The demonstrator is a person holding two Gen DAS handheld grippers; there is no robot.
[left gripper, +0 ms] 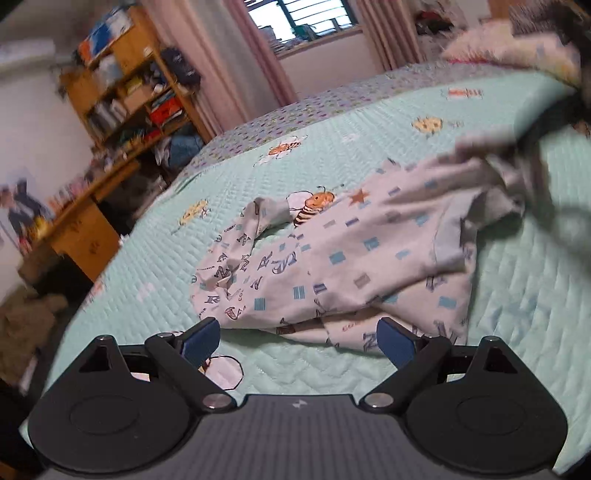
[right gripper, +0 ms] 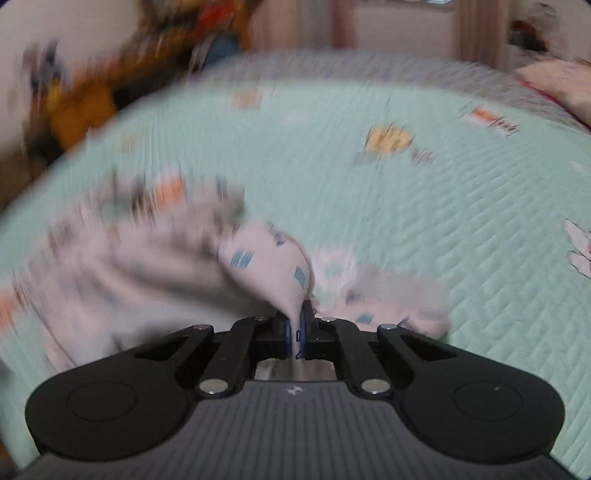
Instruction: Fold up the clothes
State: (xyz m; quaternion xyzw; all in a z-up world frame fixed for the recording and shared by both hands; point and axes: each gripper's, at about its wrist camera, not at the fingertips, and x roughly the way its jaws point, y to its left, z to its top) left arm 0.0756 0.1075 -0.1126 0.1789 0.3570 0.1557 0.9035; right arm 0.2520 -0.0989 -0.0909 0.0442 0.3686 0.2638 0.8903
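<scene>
Printed garment (left gripper: pixel 343 258), pale with blue squares and letters, lies rumpled on the mint quilted bedspread (left gripper: pixel 369 129), filling the middle of the left wrist view. The left gripper (left gripper: pixel 299 338) stands wide at the lower centre, nothing between its blue pads. The right gripper (right gripper: pixel 298 332), lower centre of its blurred view, is clamped on a fold of the garment.

This is a bedroom in a home: a bed (left gripper: pixel 332 122) with a mint quilted cover printed with cartoon bees fills the view, with pillows (left gripper: pixel 517 48) at its head, pink curtains (left gripper: pixel 258 55) by a window (left gripper: pixel 303 18), and a crowded wooden shelf (left gripper: pixel 129 81) (boxes, books) over a desk (left gripper: pixel 85 214).
</scene>
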